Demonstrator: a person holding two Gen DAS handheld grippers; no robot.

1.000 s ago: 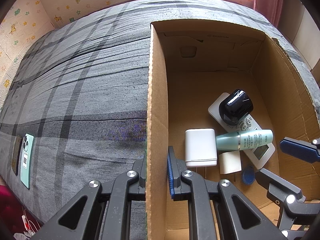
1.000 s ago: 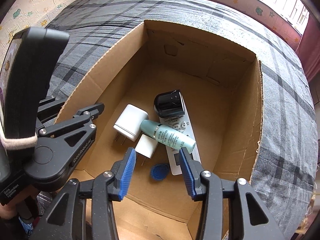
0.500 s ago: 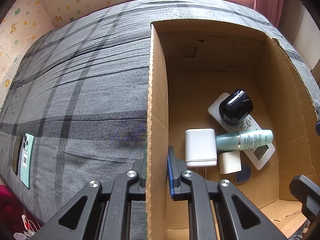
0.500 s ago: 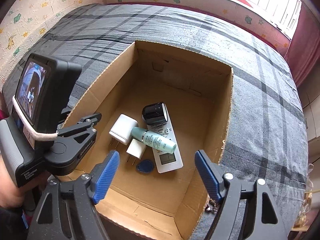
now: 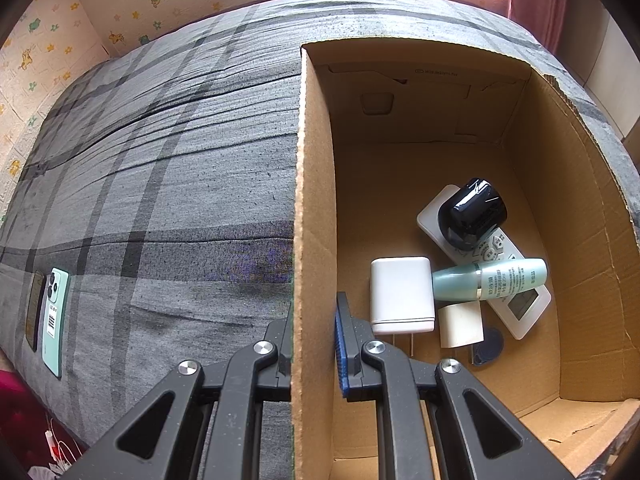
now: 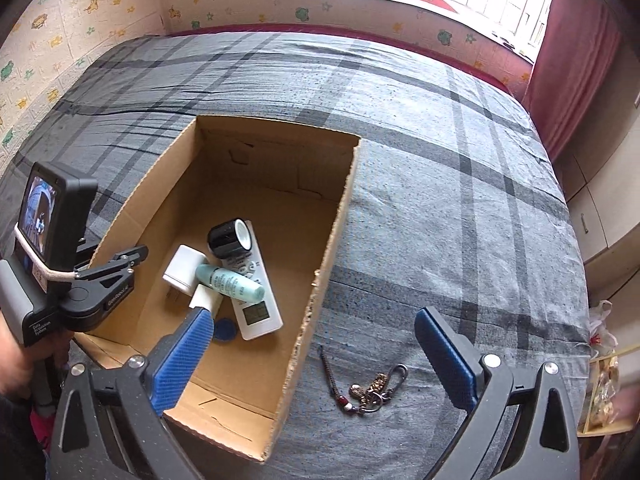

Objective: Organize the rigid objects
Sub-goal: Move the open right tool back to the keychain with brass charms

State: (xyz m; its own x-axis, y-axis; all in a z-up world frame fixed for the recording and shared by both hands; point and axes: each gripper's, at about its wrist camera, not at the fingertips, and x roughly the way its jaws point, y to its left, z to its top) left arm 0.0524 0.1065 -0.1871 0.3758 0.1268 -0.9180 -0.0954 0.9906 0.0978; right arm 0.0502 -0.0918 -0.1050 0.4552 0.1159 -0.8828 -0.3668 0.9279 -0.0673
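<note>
My left gripper [image 5: 314, 316] is shut on the left wall of the open cardboard box [image 5: 312, 184], one finger on each side; the right wrist view shows it at the box's left rim [image 6: 134, 254]. Inside lie a white charger [image 5: 402, 294], a teal bottle [image 5: 490, 280], a white remote [image 5: 520, 306], a black round cap [image 5: 472, 214], a small white adapter [image 5: 460, 326] and a blue tag [image 5: 490, 346]. My right gripper [image 6: 314, 320] hovers above the box's right wall, its jaws opening wide with nothing gripped. A keychain [image 6: 368, 390] lies on the bedsheet just below it.
The box sits on a grey plaid bedsheet [image 6: 440, 160]. Two phones [image 5: 54, 320] lie near the bed's left edge. A patterned wall and a window run behind the bed, with a red curtain [image 6: 572, 52] at the right. A person's hand [image 6: 12, 364] holds the left gripper.
My right gripper rose out of the box and shifted right, its jaws spreading wide; it left the left wrist view. The keychain came into sight. The left gripper stayed clamped on the wall.
</note>
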